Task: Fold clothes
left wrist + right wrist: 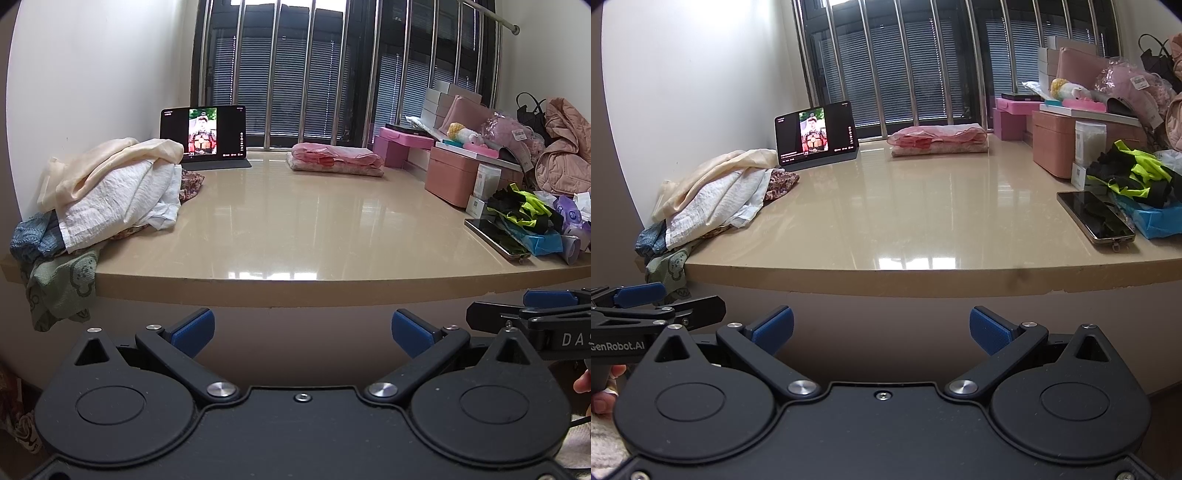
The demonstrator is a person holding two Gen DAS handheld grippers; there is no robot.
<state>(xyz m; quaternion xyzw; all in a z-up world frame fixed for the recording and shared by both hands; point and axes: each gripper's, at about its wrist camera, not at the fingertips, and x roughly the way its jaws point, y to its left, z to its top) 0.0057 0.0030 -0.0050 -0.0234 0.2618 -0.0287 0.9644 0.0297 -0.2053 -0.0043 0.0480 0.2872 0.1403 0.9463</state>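
A heap of unfolded clothes (110, 192) (716, 195) lies at the left end of the beige counter (295, 221) (905, 221), cream and white cloth on top, blue and green pieces hanging over the edge. A folded pink garment (336, 157) (940, 140) rests at the back by the window. My left gripper (303, 330) hangs below the counter's front edge, open and holding nothing. My right gripper (882, 328) is beside it at the same height, also open and holding nothing. Each gripper shows at the edge of the other's view.
A tablet (203, 133) (817, 133) playing a video stands at the back left. A phone (496, 238) (1095, 218) lies at the right front, beside black and neon fabric (1130, 173), pink boxes (454, 177) and assorted clutter. Window bars run behind.
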